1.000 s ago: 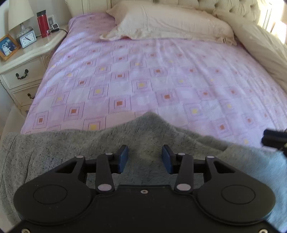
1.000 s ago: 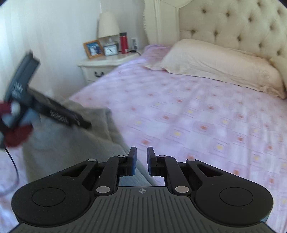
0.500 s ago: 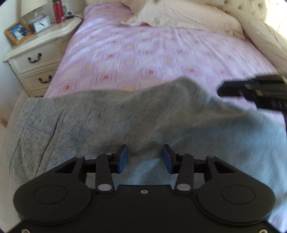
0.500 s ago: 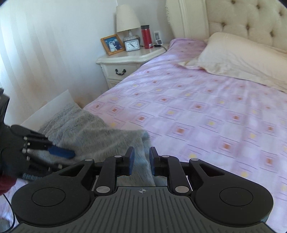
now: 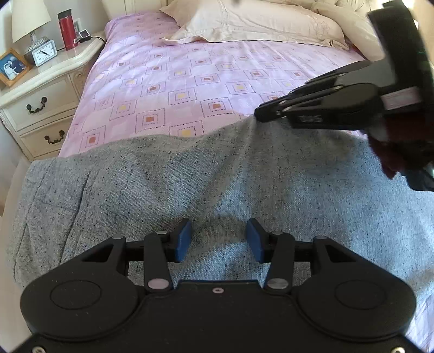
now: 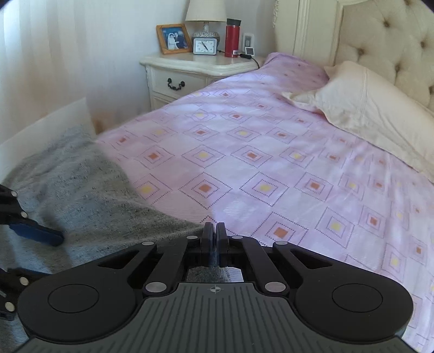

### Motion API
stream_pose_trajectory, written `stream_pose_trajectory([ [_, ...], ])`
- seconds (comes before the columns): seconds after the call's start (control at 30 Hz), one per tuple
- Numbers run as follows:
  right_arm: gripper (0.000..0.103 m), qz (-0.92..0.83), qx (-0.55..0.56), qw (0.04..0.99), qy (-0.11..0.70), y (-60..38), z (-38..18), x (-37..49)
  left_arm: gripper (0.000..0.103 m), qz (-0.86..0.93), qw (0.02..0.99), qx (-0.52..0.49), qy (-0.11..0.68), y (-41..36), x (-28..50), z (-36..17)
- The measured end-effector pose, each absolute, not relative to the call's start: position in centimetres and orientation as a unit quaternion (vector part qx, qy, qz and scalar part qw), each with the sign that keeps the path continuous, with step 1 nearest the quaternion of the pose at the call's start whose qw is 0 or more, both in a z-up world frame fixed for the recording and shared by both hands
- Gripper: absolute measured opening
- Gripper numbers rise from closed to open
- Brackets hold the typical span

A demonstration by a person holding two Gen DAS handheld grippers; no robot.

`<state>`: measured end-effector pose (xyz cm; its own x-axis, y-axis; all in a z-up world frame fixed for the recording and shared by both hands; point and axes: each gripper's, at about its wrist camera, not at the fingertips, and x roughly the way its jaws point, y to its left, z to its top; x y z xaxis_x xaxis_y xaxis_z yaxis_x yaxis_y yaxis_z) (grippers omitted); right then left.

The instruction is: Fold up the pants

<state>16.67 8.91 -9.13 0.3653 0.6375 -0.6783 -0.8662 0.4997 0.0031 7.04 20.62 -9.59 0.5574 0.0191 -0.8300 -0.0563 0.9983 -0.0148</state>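
Observation:
Grey speckled pants (image 5: pixel 190 184) lie spread across the near end of the pink bed (image 5: pixel 190 81). My left gripper (image 5: pixel 217 239) is open and empty, just above the pants' near part. My right gripper (image 6: pixel 214 239) is shut on the far edge of the pants (image 6: pixel 81 195), with a bit of grey cloth between its fingers. In the left wrist view the right gripper (image 5: pixel 260 115) pinches that edge at the right. The left gripper's blue fingertips (image 6: pixel 40 233) show at the left of the right wrist view.
A cream nightstand (image 5: pixel 40 89) stands left of the bed with a lamp, clock (image 6: pixel 204 46), photo frame and red bottle (image 5: pixel 66 30). A cream pillow (image 5: pixel 257 24) lies at the head, before a tufted headboard (image 6: pixel 379 40). Pink patterned bedspread stretches beyond the pants.
My right gripper has closed on the pants' far edge. The left gripper has stayed open and moved nearer over the cloth.

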Motion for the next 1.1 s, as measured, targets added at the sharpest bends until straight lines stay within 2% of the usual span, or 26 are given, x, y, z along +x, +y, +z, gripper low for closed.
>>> stream_pose_trajectory([
  [0.17,0.005,0.435,-0.057,0.832,0.339,1.9,-5.8,19.2,0.054,0.022,0.878,-0.021,0.478,20.7,7.3,-9.2],
  [0.37,0.005,0.406,-0.087,0.824,0.385,-6.0,-4.6,16.5,0.053,0.020,0.882,-0.042,0.468,19.9,9.1,-7.9],
  [0.57,0.005,0.323,-0.119,0.832,0.436,-14.4,-7.4,8.9,0.053,-0.015,0.883,-0.012,0.469,16.2,10.6,-8.3],
  [0.7,0.005,0.243,-0.159,0.854,0.431,-19.5,-8.8,4.1,0.054,-0.010,0.875,0.000,0.484,15.2,10.5,-9.5],
  [0.83,0.005,0.146,-0.162,0.880,0.421,-24.7,-9.0,2.8,0.055,-0.004,0.877,0.030,0.480,14.4,10.0,-9.8],
  [1.0,0.005,-0.003,-0.124,0.894,0.432,-32.9,-9.8,3.6,0.056,0.010,0.873,0.051,0.484,13.3,10.0,-9.6],
  [1.1,0.006,-0.058,-0.031,0.906,0.417,-37.6,-8.7,3.3,0.056,0.016,0.872,0.057,0.486,13.1,10.1,-9.5],
])
